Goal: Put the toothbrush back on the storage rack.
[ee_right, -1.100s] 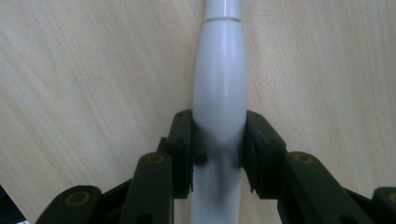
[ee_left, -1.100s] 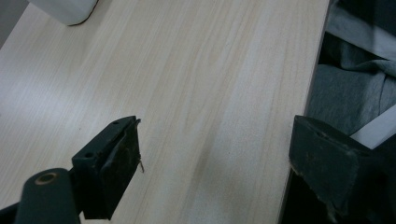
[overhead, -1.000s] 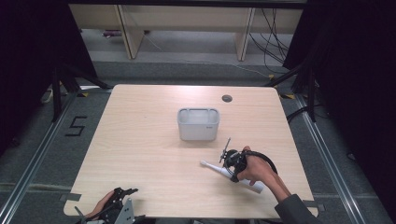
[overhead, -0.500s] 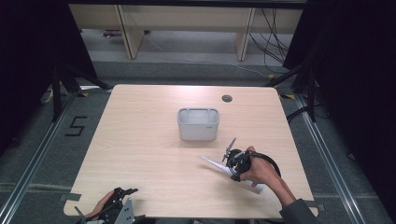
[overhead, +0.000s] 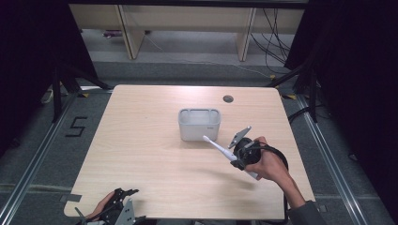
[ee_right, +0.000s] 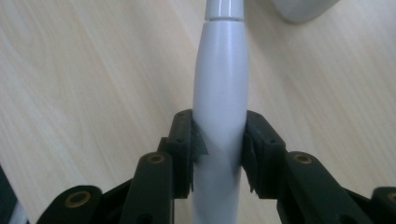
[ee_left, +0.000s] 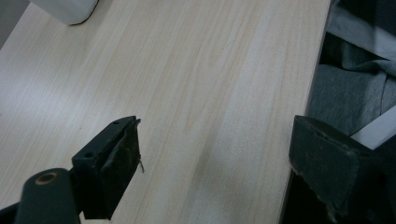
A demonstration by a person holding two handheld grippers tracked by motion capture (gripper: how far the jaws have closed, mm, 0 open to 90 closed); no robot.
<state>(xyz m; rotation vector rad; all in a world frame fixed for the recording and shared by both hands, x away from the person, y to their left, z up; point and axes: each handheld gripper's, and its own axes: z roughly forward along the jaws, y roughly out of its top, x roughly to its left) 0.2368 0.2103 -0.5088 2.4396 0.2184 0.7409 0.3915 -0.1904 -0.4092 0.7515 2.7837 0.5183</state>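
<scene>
1. Right gripper (ee_right: 218, 149): clamped on the thick handle of the white electric toothbrush (ee_right: 219, 93), one pad against each side.
2. White electric toothbrush (overhead: 219, 149): raised clear of the table (overhead: 141, 154), tilted, slim head end just beside the front of the grey bin (overhead: 199, 123), butt end projecting behind the right gripper (overhead: 239, 157).
3. Left gripper (ee_left: 215, 172): jaws spread wide, nothing between them, at the near table edge (ee_left: 299, 116).

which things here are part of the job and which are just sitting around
In the job:
- right gripper, shut on the white electric toothbrush
- grey container, close ahead of the brush tip

Just there:
- left gripper, open at the near edge of the table
- grommet hole
</scene>
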